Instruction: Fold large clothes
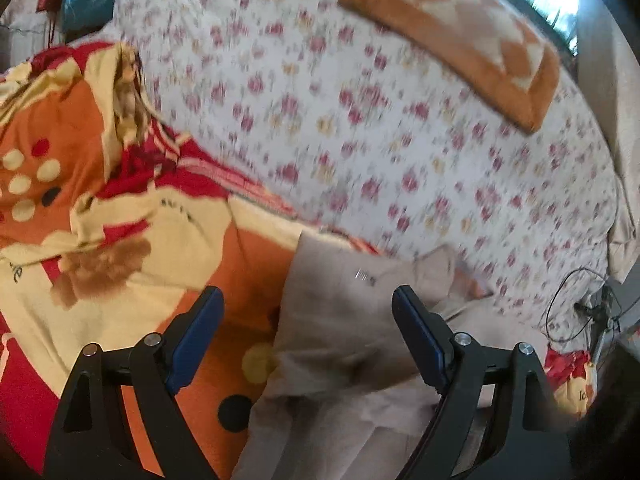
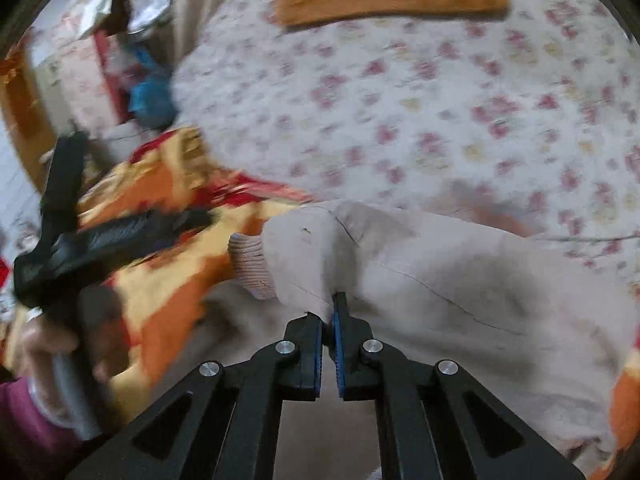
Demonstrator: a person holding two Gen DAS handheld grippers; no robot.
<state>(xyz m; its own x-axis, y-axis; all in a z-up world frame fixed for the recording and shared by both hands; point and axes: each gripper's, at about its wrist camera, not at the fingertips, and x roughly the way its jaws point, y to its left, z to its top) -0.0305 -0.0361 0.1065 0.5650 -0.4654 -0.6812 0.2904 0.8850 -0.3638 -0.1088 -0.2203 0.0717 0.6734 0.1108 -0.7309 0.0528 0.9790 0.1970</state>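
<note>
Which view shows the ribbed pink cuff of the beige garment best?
The right wrist view. There the ribbed cuff lies in plain sight at the sleeve end of the beige garment, left of the shut right tongs. The left wrist view shows only beige cloth, no cuff.

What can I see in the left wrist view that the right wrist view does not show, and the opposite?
Only the left wrist view shows the open left claw from behind, and black cables at the bed's right edge. Only the right wrist view shows the right claw shut on the beige garment, the garment's ribbed pink cuff, and the hand holding the other tool. Both show the floral bedsheet, the orange patterned blanket and the orange towel.
</note>
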